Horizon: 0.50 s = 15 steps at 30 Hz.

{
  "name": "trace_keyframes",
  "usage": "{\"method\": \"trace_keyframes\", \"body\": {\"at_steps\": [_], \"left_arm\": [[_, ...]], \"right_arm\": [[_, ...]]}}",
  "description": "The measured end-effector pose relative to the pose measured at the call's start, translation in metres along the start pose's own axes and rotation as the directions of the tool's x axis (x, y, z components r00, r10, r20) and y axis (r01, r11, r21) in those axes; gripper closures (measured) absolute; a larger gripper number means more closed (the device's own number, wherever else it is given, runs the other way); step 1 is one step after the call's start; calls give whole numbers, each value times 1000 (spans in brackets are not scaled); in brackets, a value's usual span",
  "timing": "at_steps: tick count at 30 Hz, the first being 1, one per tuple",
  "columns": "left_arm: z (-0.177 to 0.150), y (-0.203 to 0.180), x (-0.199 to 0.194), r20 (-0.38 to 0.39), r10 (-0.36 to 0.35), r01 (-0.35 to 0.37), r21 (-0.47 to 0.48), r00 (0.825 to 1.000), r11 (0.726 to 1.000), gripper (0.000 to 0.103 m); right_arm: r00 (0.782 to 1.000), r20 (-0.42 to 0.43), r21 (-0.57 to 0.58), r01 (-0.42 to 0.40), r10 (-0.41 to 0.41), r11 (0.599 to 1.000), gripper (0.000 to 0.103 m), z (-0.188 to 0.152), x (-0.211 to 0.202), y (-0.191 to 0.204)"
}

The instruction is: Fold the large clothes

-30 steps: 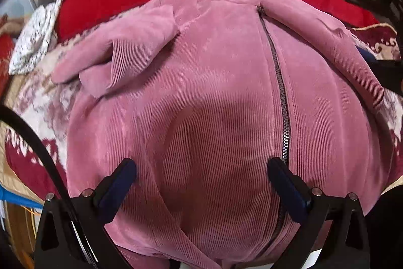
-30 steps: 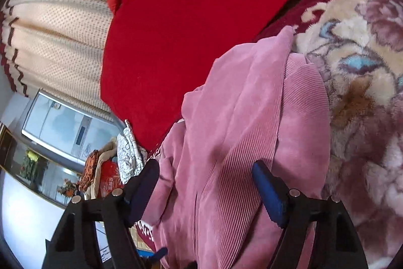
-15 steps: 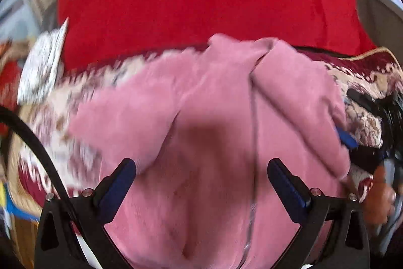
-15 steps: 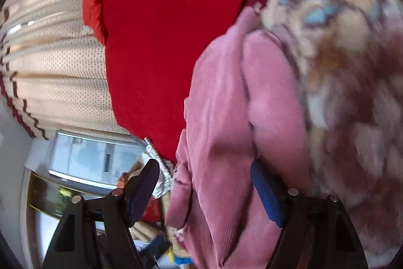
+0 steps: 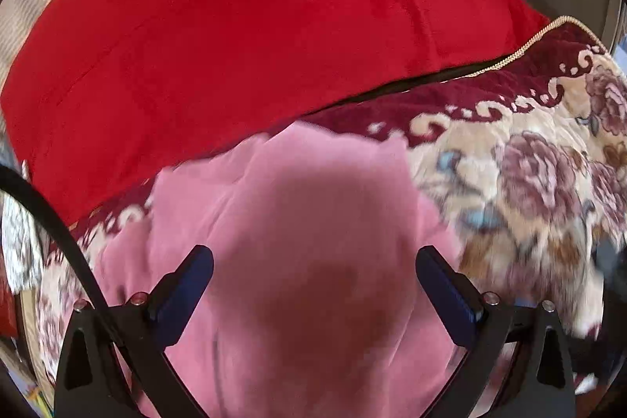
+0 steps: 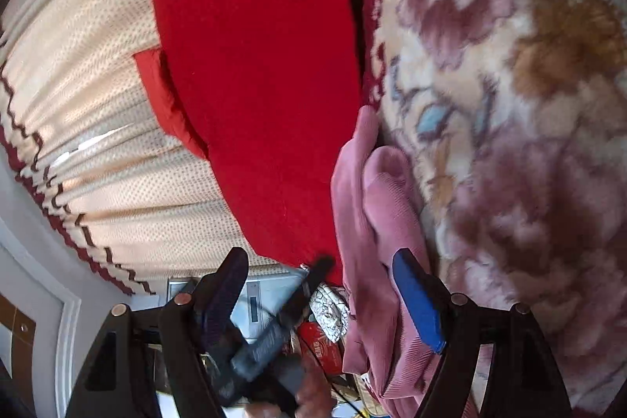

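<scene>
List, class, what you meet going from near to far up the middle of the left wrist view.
left gripper, jaws apart → pink jacket → floral blanket's dark red border → red cushion

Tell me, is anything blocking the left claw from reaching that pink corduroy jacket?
Nothing visible is. The pink corduroy jacket lies directly under the open left gripper on the floral blanket, with only air between them.

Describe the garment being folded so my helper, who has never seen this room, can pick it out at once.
Find the big red cushion at the back of the floral blanket. Just in front of it, on that blanket, lies the pink jacket. It is the only plain dusty-pink, finely ribbed fabric there, against the blanket's cream and maroon flowers.
</scene>
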<state>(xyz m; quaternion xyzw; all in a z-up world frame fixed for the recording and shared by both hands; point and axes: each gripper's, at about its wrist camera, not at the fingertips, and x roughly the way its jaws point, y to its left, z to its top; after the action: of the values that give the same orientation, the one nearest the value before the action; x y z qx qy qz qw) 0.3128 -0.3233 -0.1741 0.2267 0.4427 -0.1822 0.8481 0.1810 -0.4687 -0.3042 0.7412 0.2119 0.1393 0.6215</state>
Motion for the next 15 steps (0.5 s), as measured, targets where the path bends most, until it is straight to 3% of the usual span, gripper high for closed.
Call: {"method": "trace_keyframes", "body": {"at_steps": [2,6,8,11,15], "left_arm": [[15,-9,15,-20,-6,6,10,1000,1000,25],[33,-23,49,-95,-3,5,13,995,1000,52],[37,-23,58,-119,-24,23,-10,993,1000,83],[39,-20,62,-125,-43,42,-14,991,999,97],[37,-7,45,-70,-78,75,-39,994,996,103]], "right_arm": [[1000,-6,23,14,-14,1000,24,3,-1,-4],[999,-22,37,24,-23,999,24,7,-6,-11],[999,-25,36,33,-32,999,24,5,-10,-14],[999,-15,38,40,-39,998,24,7,-12,-14],[999,-10,41,40,-40,998,24,9,-13,-16]]}}
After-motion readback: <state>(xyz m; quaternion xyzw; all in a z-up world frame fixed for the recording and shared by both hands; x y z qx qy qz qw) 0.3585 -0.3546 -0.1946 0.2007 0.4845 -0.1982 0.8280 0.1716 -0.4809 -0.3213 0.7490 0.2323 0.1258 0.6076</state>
